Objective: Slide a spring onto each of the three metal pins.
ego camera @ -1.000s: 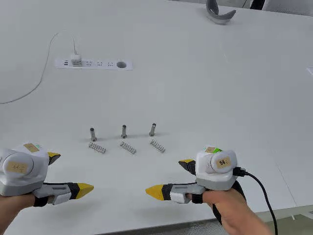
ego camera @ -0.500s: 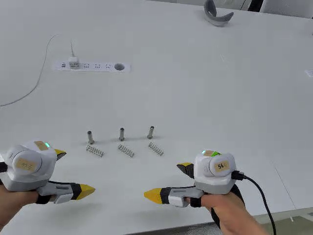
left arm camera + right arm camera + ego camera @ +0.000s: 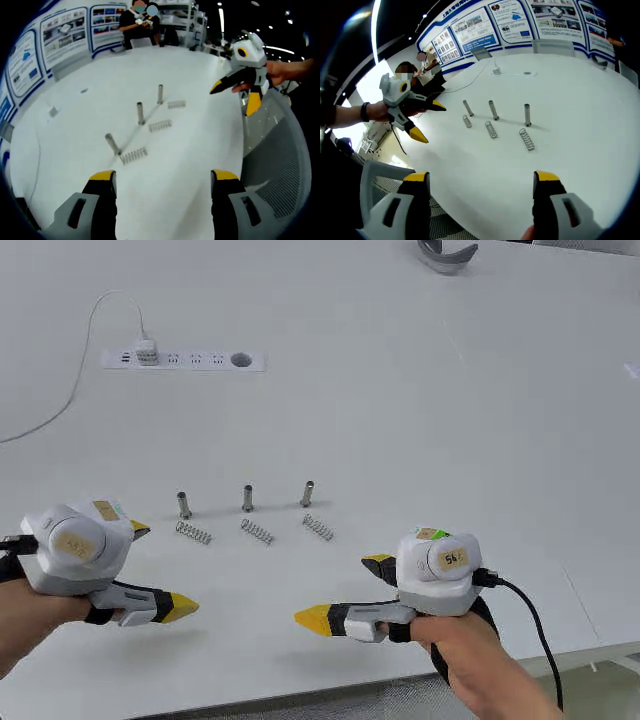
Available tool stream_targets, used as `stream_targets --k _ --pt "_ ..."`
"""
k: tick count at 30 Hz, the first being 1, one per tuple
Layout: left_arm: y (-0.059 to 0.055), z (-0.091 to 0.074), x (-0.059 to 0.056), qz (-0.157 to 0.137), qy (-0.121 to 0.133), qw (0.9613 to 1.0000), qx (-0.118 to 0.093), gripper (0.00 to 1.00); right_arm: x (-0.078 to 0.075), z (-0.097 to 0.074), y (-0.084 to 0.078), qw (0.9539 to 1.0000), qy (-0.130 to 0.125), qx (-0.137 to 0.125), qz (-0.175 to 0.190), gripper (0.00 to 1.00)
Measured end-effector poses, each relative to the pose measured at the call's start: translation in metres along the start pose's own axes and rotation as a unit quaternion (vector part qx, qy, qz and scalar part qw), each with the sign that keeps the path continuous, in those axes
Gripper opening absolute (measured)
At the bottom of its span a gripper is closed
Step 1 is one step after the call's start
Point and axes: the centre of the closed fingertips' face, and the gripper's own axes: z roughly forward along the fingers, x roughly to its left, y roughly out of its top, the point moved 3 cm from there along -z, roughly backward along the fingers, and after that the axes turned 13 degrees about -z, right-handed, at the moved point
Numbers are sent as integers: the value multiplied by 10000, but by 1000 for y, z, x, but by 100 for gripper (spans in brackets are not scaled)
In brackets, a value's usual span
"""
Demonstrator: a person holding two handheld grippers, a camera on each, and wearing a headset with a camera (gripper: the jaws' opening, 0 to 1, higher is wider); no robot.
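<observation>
Pins [image 3: 247,498] are standing upright on surface [image 3: 420,430], springs [image 3: 257,531] lying just beside them; left gripper [image 3: 162,568] and right gripper [image 3: 342,589] are hovering near, jaws wide.

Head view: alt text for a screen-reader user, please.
Three short upright metal pins stand in a row on a white workbench, each with a small coiled metal spring lying just in front of it. Nearer the camera, the white left gripper and right gripper are held open and empty, yellow-tipped jaws pointing inward.
</observation>
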Motion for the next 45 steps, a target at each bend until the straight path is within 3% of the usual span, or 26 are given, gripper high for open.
stream_targets --k 14,23,36,45 --pt "10 26 1 229 -185 9995 114 77 -3 -3 -1 10000 -47 -27 68 86" --pt "11 41 2 338 -231 9989 225 76 -5 -4 -2 9999 -83 -39 125 86" --pt "11 58 9 153 -317 9989 304 75 -7 -5 -3 9997 -102 -61 208 85" --pt "4 58 11 56 -343 9986 388 73 -8 -4 -4 9996 -106 -61 246 85"
